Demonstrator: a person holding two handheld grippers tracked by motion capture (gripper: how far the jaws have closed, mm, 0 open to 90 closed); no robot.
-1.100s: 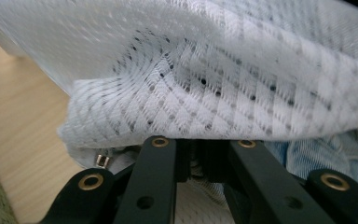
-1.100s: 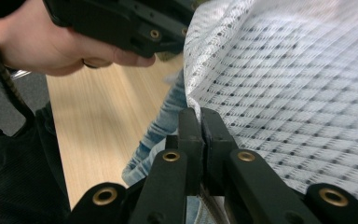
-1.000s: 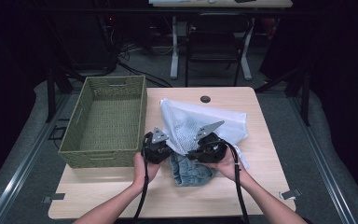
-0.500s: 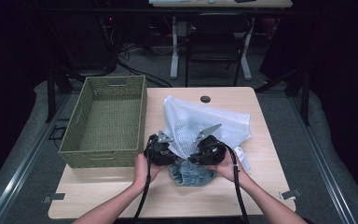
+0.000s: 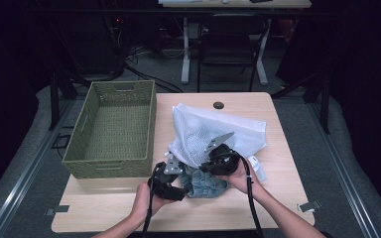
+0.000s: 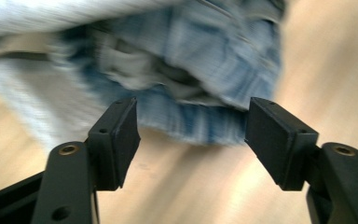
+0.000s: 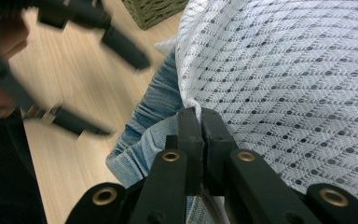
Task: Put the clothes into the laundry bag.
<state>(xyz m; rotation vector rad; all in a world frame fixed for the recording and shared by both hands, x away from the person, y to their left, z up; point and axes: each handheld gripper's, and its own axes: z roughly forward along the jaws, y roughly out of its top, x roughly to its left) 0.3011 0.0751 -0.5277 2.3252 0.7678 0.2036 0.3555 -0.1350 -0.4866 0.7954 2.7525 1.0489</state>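
Note:
A white mesh bag [image 5: 213, 131] lies on the table, and a blue denim garment [image 5: 206, 183] bulges out of its near opening. My right gripper [image 5: 204, 161] is shut on the bag's edge [image 7: 298, 84] just above the denim [image 7: 154, 121]; its jaws [image 7: 200, 121] are pressed together on the mesh. My left gripper [image 5: 178, 173] sits just left of the denim. Its jaws have just been opening and stand apart [image 6: 191, 135] over bare wood, with nothing between them. The denim [image 6: 214, 70] lies just beyond them. It also appears blurred in the right gripper view [image 7: 121, 98].
A green wicker basket [image 5: 111, 166] stands on the left half of the table, its near wall close to my left hand; a corner of it [image 7: 156, 11] shows in the right gripper view. A small black grommet [image 5: 219, 105] sits near the table's far edge. A chair and desk legs stand beyond.
My left gripper has let go at the bag's opening, opened its jaws and drawn back toward the person, to the front left. The right gripper has stayed shut on the mesh.

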